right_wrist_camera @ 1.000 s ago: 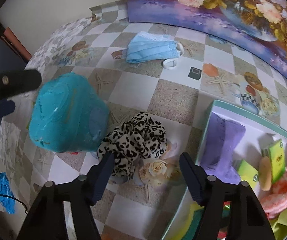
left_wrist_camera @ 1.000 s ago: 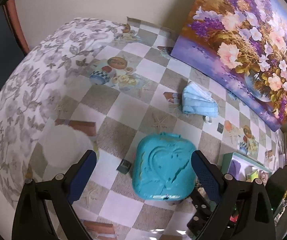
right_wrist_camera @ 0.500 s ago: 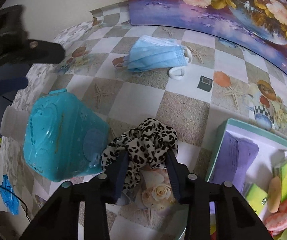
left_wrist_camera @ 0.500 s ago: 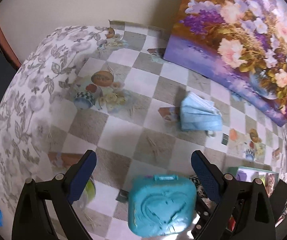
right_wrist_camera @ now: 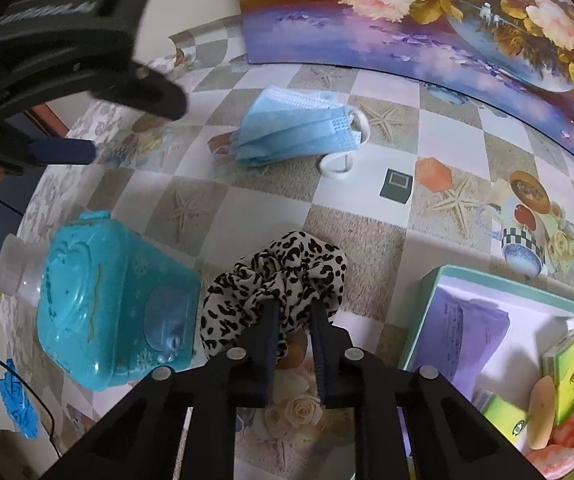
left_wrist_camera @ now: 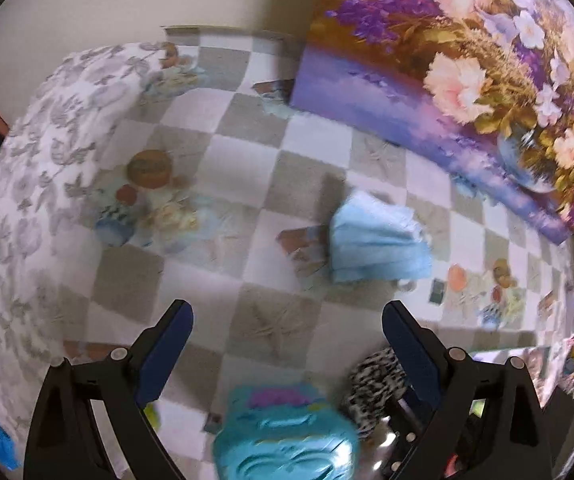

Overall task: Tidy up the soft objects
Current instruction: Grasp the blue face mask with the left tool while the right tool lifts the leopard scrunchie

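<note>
Your right gripper (right_wrist_camera: 293, 312) is clenched on the leopard-print scrunchie (right_wrist_camera: 275, 280), which sits on the checkered tablecloth (right_wrist_camera: 367, 232) just right of the teal heart-embossed case (right_wrist_camera: 107, 300), touching or nearly touching its side. Beyond the scrunchie, toward the flower painting (right_wrist_camera: 427, 20) leaning at the wall, lies a blue face mask (right_wrist_camera: 299, 132) with a clear stretch of cloth between them. To the scrunchie's right stands a mint-rimmed tray (right_wrist_camera: 431, 300) holding a purple cloth (right_wrist_camera: 467, 332), green packets and pink items. Your left gripper (left_wrist_camera: 287, 320) hangs released, jaws wide apart, above the bare checks between the case (left_wrist_camera: 287, 436) and the mask (left_wrist_camera: 379, 244); its picture is blurred. Only the left view shows the grey leaf-print cloth (left_wrist_camera: 47, 160) covering the table's far left side and the wall corner behind it. Only the right view shows the tray's contents, a clear bottle (right_wrist_camera: 17, 268) behind the case, and a blue glove (right_wrist_camera: 17, 404) by the table edge.
</note>
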`<action>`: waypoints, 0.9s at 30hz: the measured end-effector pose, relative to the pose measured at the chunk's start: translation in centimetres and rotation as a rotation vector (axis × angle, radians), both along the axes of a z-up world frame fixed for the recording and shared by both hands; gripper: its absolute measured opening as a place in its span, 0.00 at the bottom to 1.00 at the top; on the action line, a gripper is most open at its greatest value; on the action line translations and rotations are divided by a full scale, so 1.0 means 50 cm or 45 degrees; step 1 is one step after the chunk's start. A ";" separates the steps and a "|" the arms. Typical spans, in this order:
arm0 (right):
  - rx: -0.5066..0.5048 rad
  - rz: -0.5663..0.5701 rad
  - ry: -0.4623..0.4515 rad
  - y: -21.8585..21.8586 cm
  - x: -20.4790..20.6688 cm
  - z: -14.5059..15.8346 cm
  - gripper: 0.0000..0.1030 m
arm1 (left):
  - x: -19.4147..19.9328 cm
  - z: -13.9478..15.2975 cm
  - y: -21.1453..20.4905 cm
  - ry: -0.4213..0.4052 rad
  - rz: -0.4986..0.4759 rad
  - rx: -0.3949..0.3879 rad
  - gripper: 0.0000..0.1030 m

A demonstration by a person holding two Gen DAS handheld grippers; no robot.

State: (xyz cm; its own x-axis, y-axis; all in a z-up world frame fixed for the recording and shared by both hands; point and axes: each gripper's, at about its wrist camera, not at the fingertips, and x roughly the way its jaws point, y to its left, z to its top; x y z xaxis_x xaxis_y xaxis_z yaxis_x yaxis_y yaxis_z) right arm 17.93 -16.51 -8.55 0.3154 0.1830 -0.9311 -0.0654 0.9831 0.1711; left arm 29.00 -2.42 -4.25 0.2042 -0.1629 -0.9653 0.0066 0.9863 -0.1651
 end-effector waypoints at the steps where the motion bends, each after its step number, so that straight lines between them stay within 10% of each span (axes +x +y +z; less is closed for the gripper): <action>1: 0.006 -0.005 -0.007 -0.003 0.001 0.003 0.12 | 0.007 -0.003 -0.004 0.002 0.001 -0.014 0.93; 27: -0.021 -0.296 -0.332 -0.211 0.004 0.192 0.11 | 0.089 -0.085 -0.144 0.131 -0.049 -0.068 0.92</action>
State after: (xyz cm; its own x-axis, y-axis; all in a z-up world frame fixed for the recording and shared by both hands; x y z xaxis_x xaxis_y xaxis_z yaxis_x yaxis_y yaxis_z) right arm 18.13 -27.06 1.03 0.5743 0.0642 -0.8161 0.1212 0.9793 0.1622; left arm 33.43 -9.61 -8.52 0.0973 -0.2209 -0.9704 0.0246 0.9753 -0.2195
